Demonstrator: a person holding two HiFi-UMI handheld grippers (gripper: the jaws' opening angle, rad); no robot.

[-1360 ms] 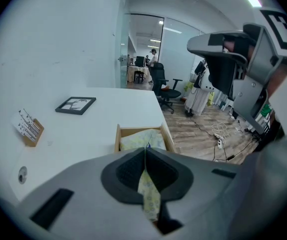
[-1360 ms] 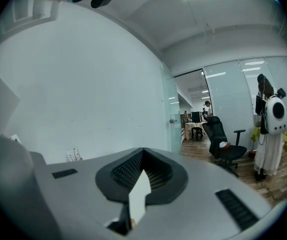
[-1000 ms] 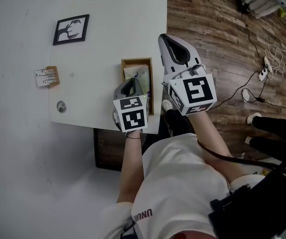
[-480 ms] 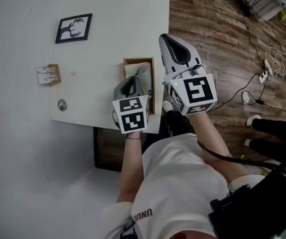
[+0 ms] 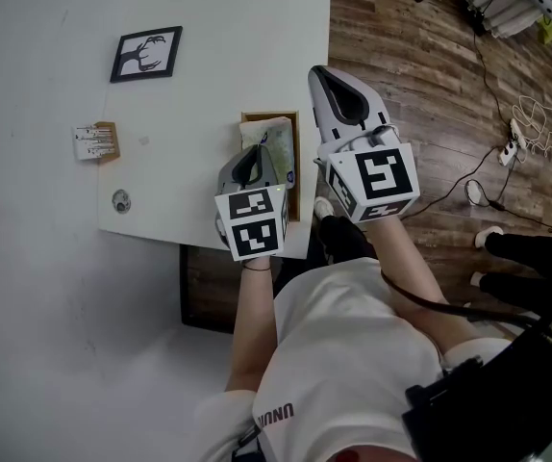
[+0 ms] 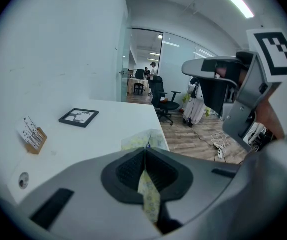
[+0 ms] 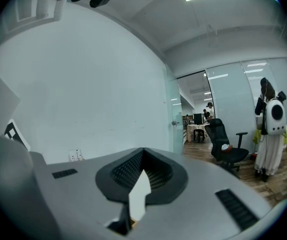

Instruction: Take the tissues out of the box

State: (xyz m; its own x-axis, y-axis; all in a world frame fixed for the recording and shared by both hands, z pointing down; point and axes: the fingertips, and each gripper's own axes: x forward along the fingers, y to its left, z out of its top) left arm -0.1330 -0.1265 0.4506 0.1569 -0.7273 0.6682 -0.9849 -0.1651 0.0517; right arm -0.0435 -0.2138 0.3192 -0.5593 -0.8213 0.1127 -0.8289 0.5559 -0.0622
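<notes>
We see a white desk (image 5: 209,85) on a brown plank floor (image 5: 420,56). The box (image 5: 268,115) is tan wood. The grey, black-padded left tongs (image 6: 146,151) hold a pale yellow, faintly printed tissue (image 6: 149,196). The matching right tongs (image 7: 143,154) hold a white sheet (image 7: 138,194). Black-and-white squares pattern each cube (image 5: 253,222).

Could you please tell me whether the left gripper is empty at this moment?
No, the left gripper has its jaws closed on a pale yellow patterned tissue, shown plainly in its own view.

Left gripper (image 6: 146,156), right gripper (image 7: 143,158), jaws closed
</notes>
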